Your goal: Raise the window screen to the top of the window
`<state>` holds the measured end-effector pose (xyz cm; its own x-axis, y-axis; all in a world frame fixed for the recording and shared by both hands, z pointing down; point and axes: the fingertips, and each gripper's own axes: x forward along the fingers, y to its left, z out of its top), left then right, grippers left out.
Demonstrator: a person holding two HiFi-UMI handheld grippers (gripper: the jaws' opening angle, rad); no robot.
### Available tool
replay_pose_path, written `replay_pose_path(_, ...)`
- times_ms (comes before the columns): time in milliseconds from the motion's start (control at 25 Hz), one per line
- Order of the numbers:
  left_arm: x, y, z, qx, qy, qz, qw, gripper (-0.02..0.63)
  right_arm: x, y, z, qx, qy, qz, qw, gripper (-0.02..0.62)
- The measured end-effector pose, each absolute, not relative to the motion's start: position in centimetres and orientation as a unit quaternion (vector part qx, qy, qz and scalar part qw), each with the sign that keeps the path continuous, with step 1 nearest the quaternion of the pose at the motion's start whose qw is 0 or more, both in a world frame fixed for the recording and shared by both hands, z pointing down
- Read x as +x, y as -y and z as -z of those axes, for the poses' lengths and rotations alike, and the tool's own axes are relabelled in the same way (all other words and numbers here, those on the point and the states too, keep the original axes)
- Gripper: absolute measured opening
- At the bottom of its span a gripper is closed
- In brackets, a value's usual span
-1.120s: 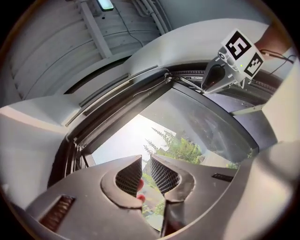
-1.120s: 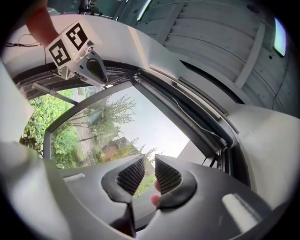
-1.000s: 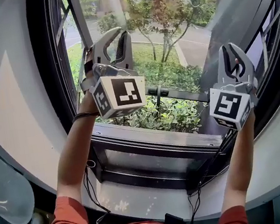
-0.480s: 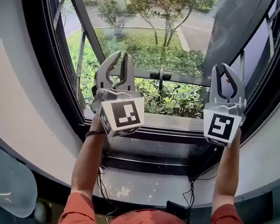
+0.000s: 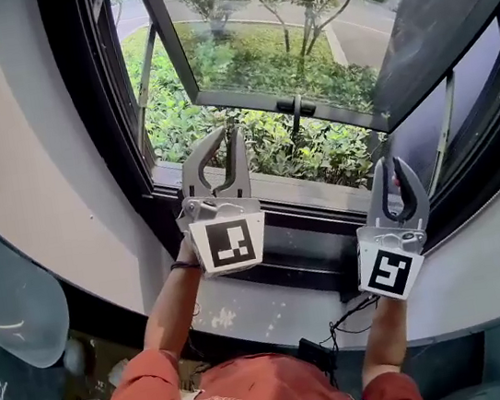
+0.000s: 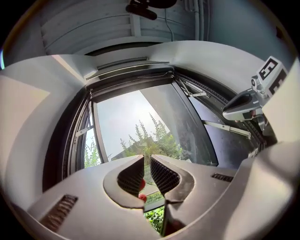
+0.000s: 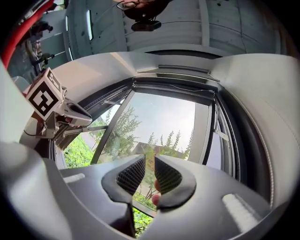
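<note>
my left gripper [image 6: 146, 160] stands slightly open and empty. my right gripper [image 7: 150, 159] is the same, a narrow gap with nothing in it. i see no mesh ahead. i judge the window screen [image 6: 131, 74] is the dark bar well above both jaws, lying crosswise, about equally near each.

Two grippers, a left gripper [image 5: 228, 135] and a right gripper [image 5: 393, 165], two cubes [image 5: 229, 242] with black squares, two arms [image 5: 169, 307], one open window [image 5: 90, 125] with one handle [image 5: 295, 107].
</note>
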<state>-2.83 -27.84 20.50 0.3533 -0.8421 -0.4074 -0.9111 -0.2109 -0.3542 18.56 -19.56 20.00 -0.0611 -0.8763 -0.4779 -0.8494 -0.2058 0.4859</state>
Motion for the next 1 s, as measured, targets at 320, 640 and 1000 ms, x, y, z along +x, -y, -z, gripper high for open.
replay_pose_path(320,-2.8,25.2,-25.7,-0.8,-0.555,-0.085,0.209,0.041,17.7,18.2,-26.6,0.686,0.667,0.291,0.0,0.071)
replay_pose_path(640,-2.8,23.1,-32.0,-0.825,-0.537,-0.081,0.154,0.041,16.0,16.5,-31.7,0.675,0.703,0.224,-0.02,0.071)
replay_pose_path(1000,-2.9,21.7,-36.6,-0.83,-0.538,-0.06,0.136,0.041,13.8,15.7,-35.1,0.649,0.738,0.175,-0.055,0.071)
